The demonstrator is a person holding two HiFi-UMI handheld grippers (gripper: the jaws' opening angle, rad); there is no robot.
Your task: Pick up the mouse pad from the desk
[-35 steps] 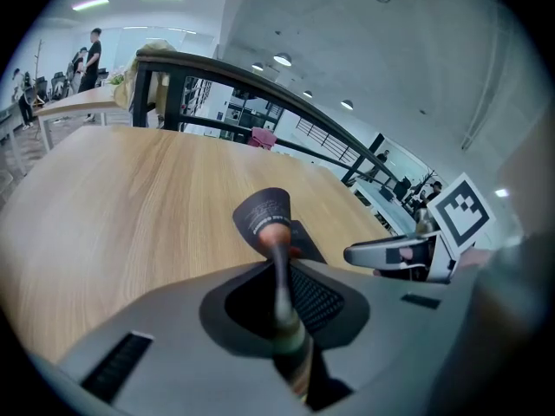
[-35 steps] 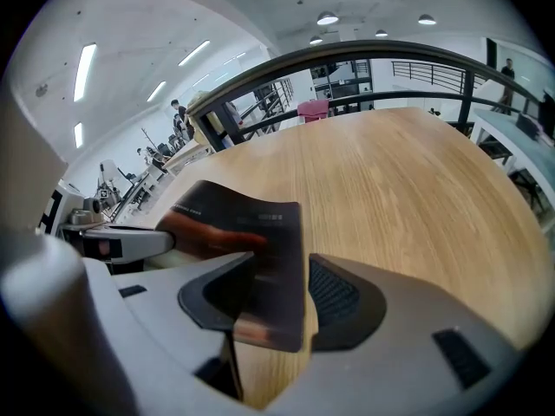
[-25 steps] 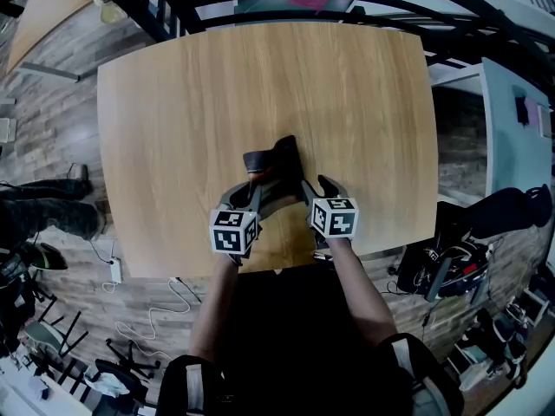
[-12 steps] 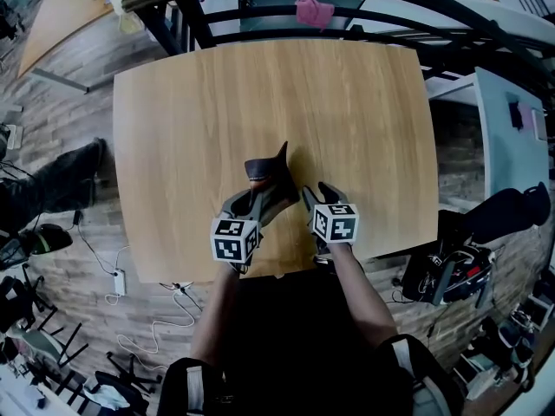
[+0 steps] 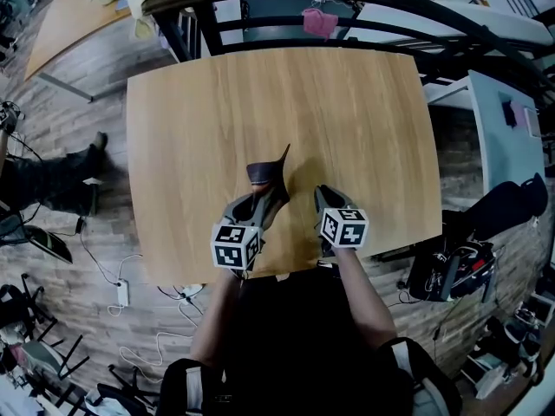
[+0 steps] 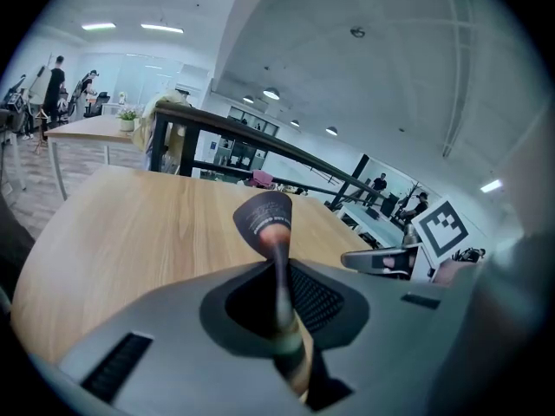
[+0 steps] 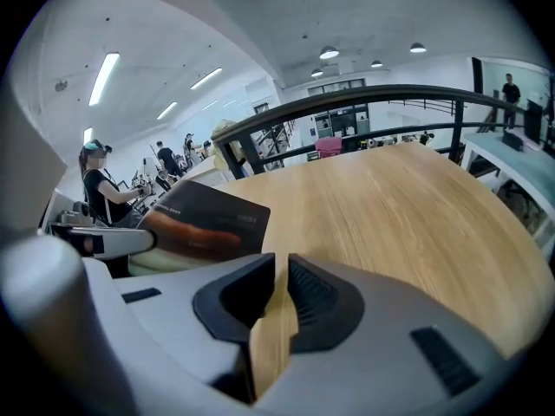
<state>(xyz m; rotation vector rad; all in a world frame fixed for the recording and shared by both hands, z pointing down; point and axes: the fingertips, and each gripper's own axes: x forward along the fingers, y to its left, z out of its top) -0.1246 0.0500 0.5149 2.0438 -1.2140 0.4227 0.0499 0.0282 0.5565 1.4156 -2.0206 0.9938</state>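
The mouse pad (image 5: 267,176) is a thin dark sheet held up off the wooden desk (image 5: 347,111), edge-on to my head view. My left gripper (image 5: 258,199) is shut on its near edge. In the left gripper view the pad (image 6: 263,219) rises from between the jaws of the left gripper (image 6: 279,297). My right gripper (image 5: 325,198) hangs just right of the pad, apart from it. Its jaws have just been closing and nothing is between them; in the right gripper view only wood shows through the thin slit of the right gripper (image 7: 279,289). The pad (image 7: 204,219) shows there at the left.
A black railing (image 5: 364,7) with a pink cloth (image 5: 319,20) runs behind the desk. A dark bag (image 5: 451,271) and cables lie on the floor to the right and left. A person's legs (image 5: 43,180) stand at the left. Another table (image 5: 78,16) is at the far left.
Both grippers have risen. The left one has carried the pad up off the desk. The right gripper's jaws have gone from wide open to nearly together, and it sits farther right of the pad.
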